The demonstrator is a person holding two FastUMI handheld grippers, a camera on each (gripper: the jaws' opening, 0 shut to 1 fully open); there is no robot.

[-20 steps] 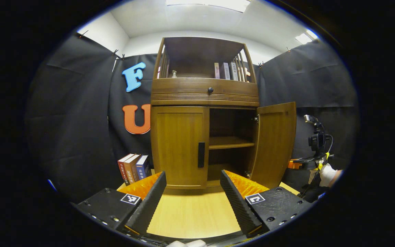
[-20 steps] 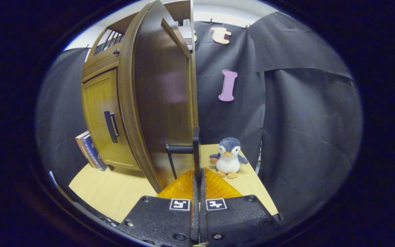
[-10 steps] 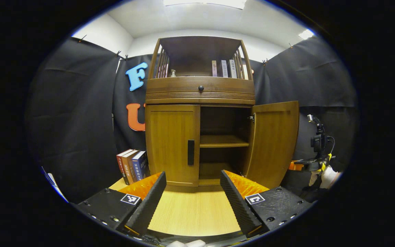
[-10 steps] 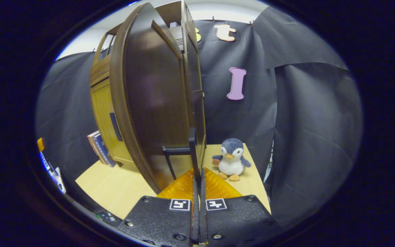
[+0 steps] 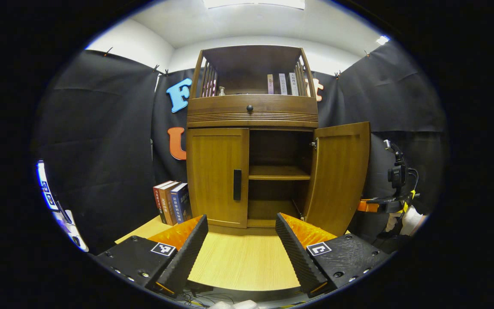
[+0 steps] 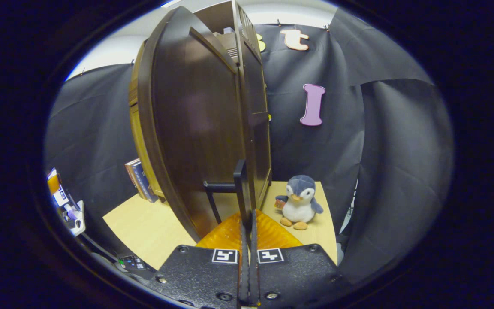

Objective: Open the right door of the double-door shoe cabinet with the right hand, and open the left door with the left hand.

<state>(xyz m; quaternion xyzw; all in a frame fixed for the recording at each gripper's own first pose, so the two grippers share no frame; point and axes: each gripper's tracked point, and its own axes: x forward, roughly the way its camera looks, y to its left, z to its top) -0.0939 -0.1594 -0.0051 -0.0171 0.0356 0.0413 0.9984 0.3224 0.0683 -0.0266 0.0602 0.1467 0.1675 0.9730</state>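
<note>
While right door [image 5: 339,176] open, left door [image 5: 217,176] shut

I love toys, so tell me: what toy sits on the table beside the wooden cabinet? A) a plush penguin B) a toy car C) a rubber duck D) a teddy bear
A: a small grey-and-white plush penguin with orange feet sits on the light wooden table beside the brown wooden cabinet.
</note>
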